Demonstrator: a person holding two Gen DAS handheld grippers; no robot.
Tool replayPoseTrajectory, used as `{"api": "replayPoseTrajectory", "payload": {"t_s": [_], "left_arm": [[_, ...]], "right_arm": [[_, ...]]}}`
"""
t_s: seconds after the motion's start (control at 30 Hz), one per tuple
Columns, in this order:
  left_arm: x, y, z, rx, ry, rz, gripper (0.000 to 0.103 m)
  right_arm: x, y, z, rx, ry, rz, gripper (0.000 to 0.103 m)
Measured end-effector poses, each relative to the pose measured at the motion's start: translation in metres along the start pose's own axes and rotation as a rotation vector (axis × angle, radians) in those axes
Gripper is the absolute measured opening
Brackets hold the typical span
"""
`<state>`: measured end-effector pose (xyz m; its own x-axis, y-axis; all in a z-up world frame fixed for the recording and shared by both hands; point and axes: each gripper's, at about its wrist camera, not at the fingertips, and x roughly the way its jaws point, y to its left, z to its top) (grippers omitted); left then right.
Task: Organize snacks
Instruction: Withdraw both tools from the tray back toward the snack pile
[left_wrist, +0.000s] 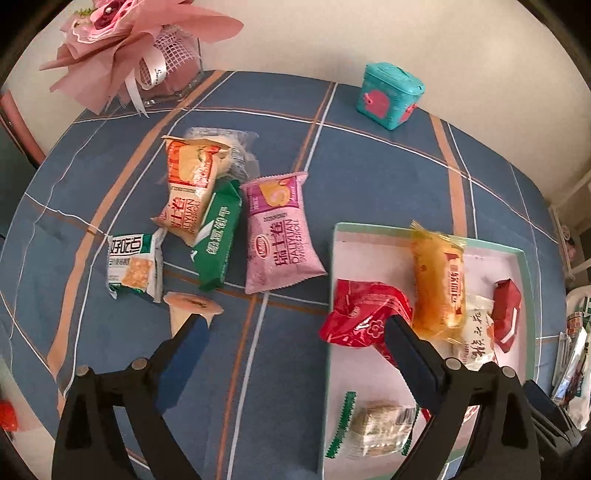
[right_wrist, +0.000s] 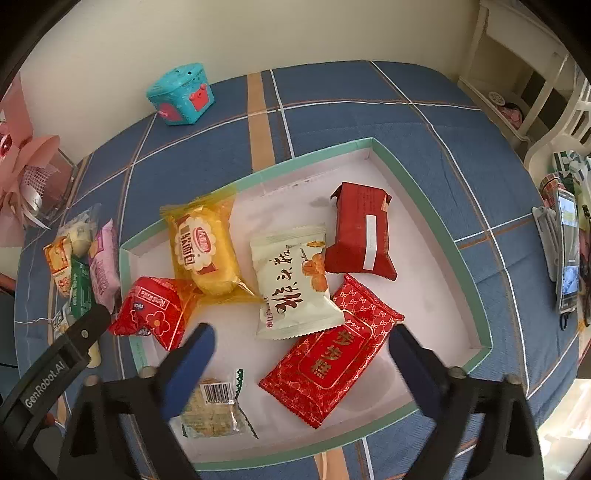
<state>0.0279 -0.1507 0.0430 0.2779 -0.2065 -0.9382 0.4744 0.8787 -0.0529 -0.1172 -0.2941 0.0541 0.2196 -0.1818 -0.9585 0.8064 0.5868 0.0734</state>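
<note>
So the surface (right_wrist: 424, 122) has a blue plaid cloth, and the shallow green-rimmed box (right_wrist: 436, 221) sits on it with seven snack packs inside: yellow bread pack (right_wrist: 203, 251), white pastry pack (right_wrist: 291, 284), two red ones and more. Five loose packs, like the pink roll pack (left_wrist: 277, 236) and green pack (left_wrist: 218, 236), lie left of the box. Left hand-held gripper (left_wrist: 295, 325) is spread wide, nothing in it, one finger over the red flower pack (left_wrist: 362, 317). Right hand-held gripper (right_wrist: 303, 343) gapes wide above the big red cake pack (right_wrist: 328, 354), gripping nothing.

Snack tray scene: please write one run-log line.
left gripper: open | right gripper: open | tray: seven snacks | tablecloth: six snacks
</note>
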Motion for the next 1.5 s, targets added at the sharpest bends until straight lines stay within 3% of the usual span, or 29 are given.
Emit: {"api": "replayPoseTrajectory", "payload": {"t_s": [0.3, 0.53, 0.83, 0.97, 1.23, 1.5], "left_arm": [[-0.003, 0.001, 0.000, 0.002, -0.041, 0.037, 0.099], [-0.013, 0.007, 0.001, 0.011, -0.083, 0.025, 0.099], [-0.024, 0.018, 0.007, 0.039, -0.155, 0.104, 0.099], [-0.025, 0.032, 0.009, 0.032, -0.153, 0.111, 0.099], [-0.030, 0.080, 0.020, -0.078, -0.140, 0.108, 0.099], [-0.034, 0.126, 0.028, -0.135, -0.166, 0.128, 0.099]], "right_arm": [[-0.001, 0.003, -0.001, -0.011, -0.018, 0.025, 0.103], [-0.004, 0.010, -0.003, -0.036, -0.045, 0.028, 0.103], [-0.008, 0.028, -0.002, -0.040, -0.101, 0.039, 0.103], [-0.008, 0.046, -0.005, -0.059, -0.115, 0.056, 0.103], [-0.011, 0.086, -0.011, -0.132, -0.169, 0.098, 0.103], [-0.006, 0.120, -0.024, -0.172, -0.157, 0.168, 0.103]]}}
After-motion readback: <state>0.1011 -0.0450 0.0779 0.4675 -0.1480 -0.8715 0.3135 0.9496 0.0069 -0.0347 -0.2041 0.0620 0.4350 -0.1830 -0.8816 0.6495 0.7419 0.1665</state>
